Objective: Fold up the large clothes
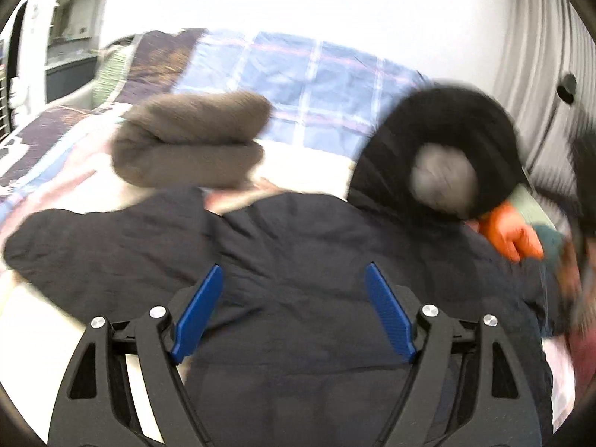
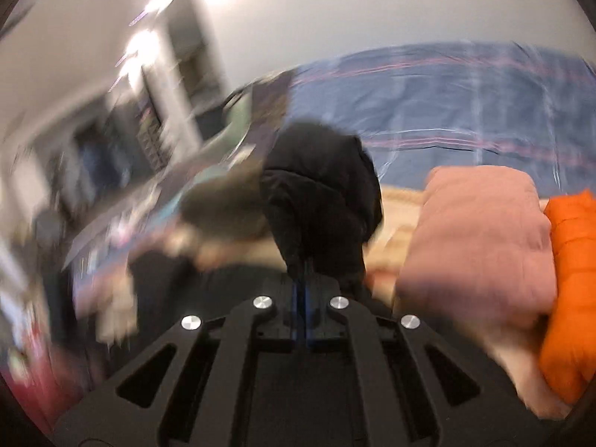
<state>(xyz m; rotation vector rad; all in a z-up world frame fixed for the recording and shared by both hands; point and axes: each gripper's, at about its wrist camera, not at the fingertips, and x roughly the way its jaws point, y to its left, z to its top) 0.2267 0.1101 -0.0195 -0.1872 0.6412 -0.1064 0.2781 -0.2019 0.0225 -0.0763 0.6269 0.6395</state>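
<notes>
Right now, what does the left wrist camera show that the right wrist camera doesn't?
Only the left view shows the open left gripper above the spread dark jacket and the hood's grey lining. Only the right view shows the right gripper, jaws shut on black jacket fabric, and a pink garment. Both show the blue plaid blanket, orange garment and folded brown garment.

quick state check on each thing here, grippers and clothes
left gripper: open, over the dark jacket
right gripper: shut on dark jacket
dark jacket: spread on bed, one part lifted
brown garment: folded
pink garment: folded
orange garment: bunched beside pink garment
</notes>
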